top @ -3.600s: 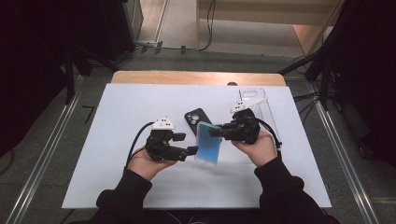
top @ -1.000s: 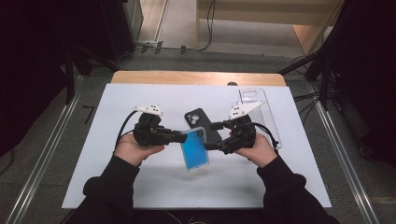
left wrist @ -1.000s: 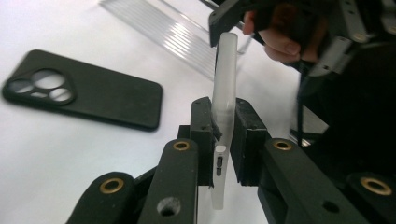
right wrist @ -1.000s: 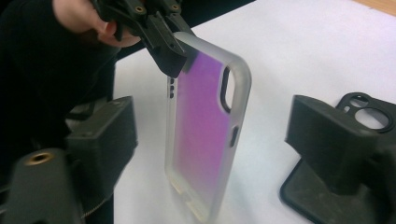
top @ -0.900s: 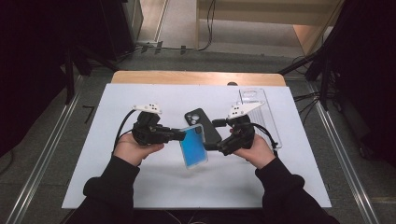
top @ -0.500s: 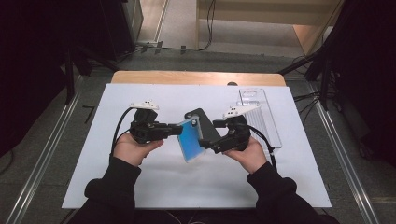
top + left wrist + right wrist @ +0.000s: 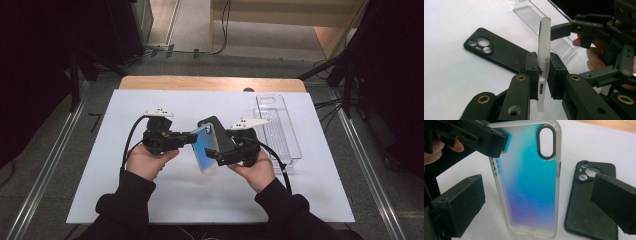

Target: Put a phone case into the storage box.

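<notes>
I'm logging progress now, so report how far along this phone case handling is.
Done: the left gripper has the blue case clamped by its edge, lifted off the white table. In hand: the right gripper, jaws just opened, sits wide on either side of it, not pressing. Left: the black case lies on the table, and the clear tray holds nothing visible.

The iridescent blue phone case (image 7: 529, 185), with its frosted rim and oval camera cutout, is held upright on edge above the white table. A black phone case (image 7: 496, 51) lies flat just behind it, camera holes up.
</notes>
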Demonstrator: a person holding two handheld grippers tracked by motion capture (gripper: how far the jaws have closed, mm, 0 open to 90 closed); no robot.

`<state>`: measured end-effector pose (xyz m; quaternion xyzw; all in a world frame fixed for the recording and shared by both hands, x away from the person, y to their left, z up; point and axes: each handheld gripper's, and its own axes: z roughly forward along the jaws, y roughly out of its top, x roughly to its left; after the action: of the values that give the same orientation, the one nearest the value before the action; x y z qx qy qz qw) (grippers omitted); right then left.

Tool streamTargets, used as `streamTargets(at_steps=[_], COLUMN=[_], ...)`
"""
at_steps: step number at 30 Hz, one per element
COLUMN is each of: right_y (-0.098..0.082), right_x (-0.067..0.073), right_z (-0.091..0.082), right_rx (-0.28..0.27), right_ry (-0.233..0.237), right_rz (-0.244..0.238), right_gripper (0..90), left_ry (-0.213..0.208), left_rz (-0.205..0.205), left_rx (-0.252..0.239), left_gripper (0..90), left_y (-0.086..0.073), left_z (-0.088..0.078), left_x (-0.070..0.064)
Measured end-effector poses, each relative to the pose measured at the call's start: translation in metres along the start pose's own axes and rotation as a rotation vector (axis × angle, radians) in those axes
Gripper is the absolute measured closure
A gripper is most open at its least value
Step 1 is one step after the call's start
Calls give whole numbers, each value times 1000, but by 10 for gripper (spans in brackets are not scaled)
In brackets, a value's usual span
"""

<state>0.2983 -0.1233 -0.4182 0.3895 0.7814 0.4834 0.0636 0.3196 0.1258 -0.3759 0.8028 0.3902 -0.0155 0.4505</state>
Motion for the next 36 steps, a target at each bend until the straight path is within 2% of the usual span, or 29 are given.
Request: streamTargets(at_steps=[6,13,21,24,26,27,34,36], right_y=[-3,-4,-5,-5,-6,-6,-8,-7], right_x=[6,16,18,18,17,17,16,17], right_z=[8,17,23,23,23,22,19,18], right_rx=[-2,-6,-4,-11,-10,-15,-32,-35], right_ry=[-30,-76,-88,-100,-100,-96,-88,-83], right_rz=[21,19,29,32,35,30,-1,-5], right_gripper=[0,0,0,44,120,131,151,153], left_ry=[25,15,6,1,0,-1,-5,0], left_rz=[-12,-25,-24,-25,-28,-28,-21,-6], left_rx=[9,18,24,20,17,15,13,10], left_gripper=[814,814,814,814,814,813,811,805], left_y=[0,1,0,-1,-1,-1,0,1], left_z=[3,8,13,14,14,14,13,11], left_x=[-4,-10,-17,-19,-20,-20,-22,-24])
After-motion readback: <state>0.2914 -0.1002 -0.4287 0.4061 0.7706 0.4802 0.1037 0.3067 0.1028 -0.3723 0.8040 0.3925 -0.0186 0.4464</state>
